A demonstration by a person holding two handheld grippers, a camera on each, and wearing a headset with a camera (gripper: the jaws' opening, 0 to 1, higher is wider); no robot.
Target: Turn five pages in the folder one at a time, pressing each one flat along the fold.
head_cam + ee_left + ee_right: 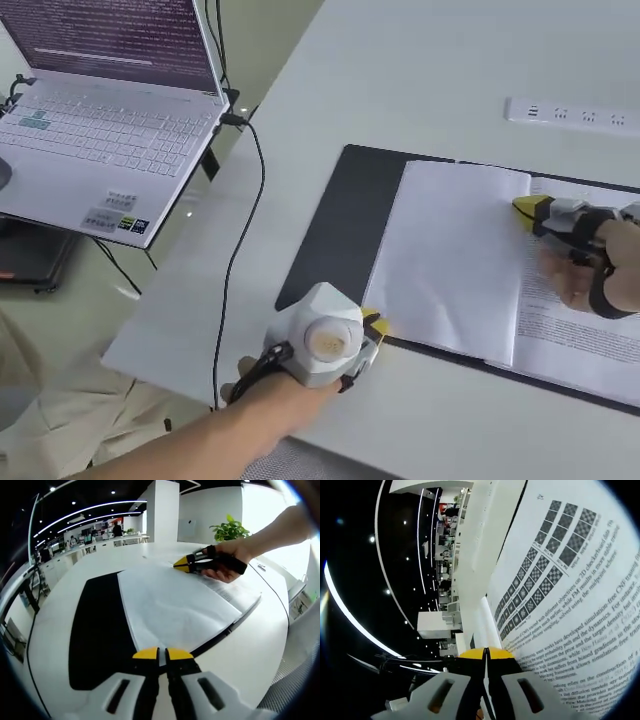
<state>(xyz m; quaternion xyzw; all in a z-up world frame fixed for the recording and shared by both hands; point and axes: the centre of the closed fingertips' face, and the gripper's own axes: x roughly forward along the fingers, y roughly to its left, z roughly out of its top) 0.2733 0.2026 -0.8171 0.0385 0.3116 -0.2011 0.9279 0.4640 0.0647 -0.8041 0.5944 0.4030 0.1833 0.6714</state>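
Jaws of the left gripper point(162, 653) stand together with barely a slit between the yellow tips, which sit at the near edge of a blank page point(175, 605); whether any paper is caught between them I cannot tell. In the head view this gripper point(375, 325) is at the page's point(450, 260) near left corner, where the sheet meets the black folder point(340, 220). The right gripper point(485, 652) also has its jaws closed tight, its tips down on a printed page point(560, 605) of text and checkerboard figures, close beside the fold. From the head view it point(525, 210) lies at the far end of the fold, right where the blank page ends and the printed page point(580, 330) begins, with a hand point(600, 270) behind it. The left gripper view shows the same gripper point(182, 564) at the far side of the open sheets. The folder lies open flat on the white bench point(420, 70), its left cover bare. A power strip point(570, 113) lies beyond it, well apart. Off to the left stands an open laptop point(100, 130), and a black cable point(245, 220) runs from it along the bench edge.
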